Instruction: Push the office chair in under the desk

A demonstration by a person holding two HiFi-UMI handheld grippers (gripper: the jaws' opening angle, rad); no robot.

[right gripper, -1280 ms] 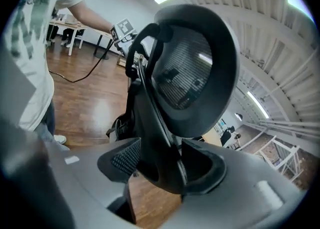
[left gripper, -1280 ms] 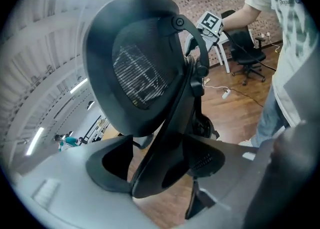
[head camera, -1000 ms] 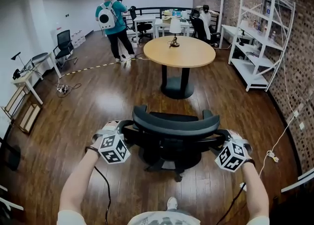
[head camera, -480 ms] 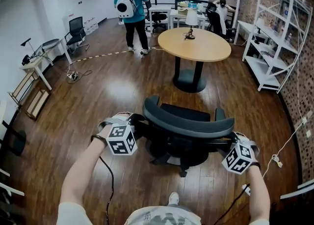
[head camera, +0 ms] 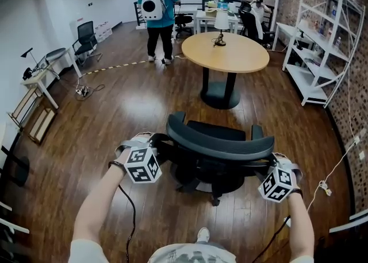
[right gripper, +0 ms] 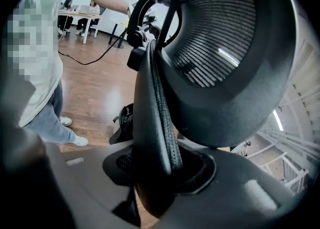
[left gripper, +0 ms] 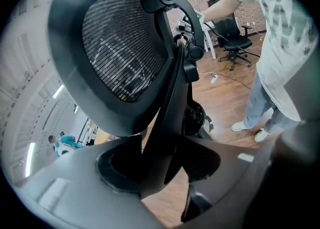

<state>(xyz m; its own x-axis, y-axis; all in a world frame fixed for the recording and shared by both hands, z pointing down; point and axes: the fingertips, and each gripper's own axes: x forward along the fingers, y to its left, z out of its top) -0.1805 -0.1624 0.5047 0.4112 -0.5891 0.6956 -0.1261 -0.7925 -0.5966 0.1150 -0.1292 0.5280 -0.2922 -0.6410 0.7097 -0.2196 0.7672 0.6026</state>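
Dark wood floor (head camera: 132, 112), brick wall (head camera: 352, 84), white shelving (head camera: 315, 38)

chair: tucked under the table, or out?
Out. The office chair stands on bare floor, clear of the round table; left gripper and right gripper grip it at either side.

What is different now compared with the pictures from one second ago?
Very little. The head camera turned slightly, so the office chair and the round table sit further right in the frame; the gap between them looks at most slightly smaller. Nothing was taken hold of or let go: the left tongs and the right tongs stay shut on the chair's back frame, one on each side.
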